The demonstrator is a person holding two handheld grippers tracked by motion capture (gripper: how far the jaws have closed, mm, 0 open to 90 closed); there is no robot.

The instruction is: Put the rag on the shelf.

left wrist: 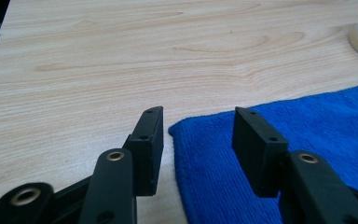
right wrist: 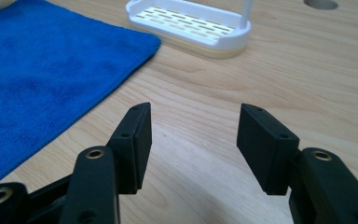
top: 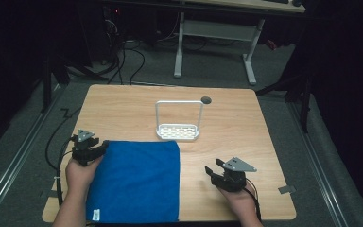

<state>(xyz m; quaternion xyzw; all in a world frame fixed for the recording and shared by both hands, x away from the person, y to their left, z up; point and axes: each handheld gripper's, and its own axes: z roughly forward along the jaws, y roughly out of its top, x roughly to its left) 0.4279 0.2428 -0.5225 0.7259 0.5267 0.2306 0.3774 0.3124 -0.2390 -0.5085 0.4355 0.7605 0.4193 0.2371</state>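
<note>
Nearest the high camera: both forearms, entering from the bottom edge, each hand wrapped around a gripper.

Left gripper (top: 99,145) positioned at the far left corner of the blue towel (top: 137,182). Jaws spread wide, straddling that corner: one black pad over bare wood, the other over the cloth, as seen in the left gripper view (left wrist: 198,123). Nothing pinched. Contact between pads and towel (left wrist: 279,154) could not be determined.

Right gripper (top: 211,171) held over bare tabletop, well apart from the towel's right edge. Jaws likewise spread (right wrist: 193,128), with only wood grain between them.

Blue towel laid flat on the near left part of the wooden table (top: 246,127), small white tag at its near left corner.

White slotted rack (top: 178,131) with a tall wire hoop handle stood upright just beyond the towel's far right corner (right wrist: 189,23). Dark round hole (top: 206,100) noted in the tabletop just beyond the rack.
</note>
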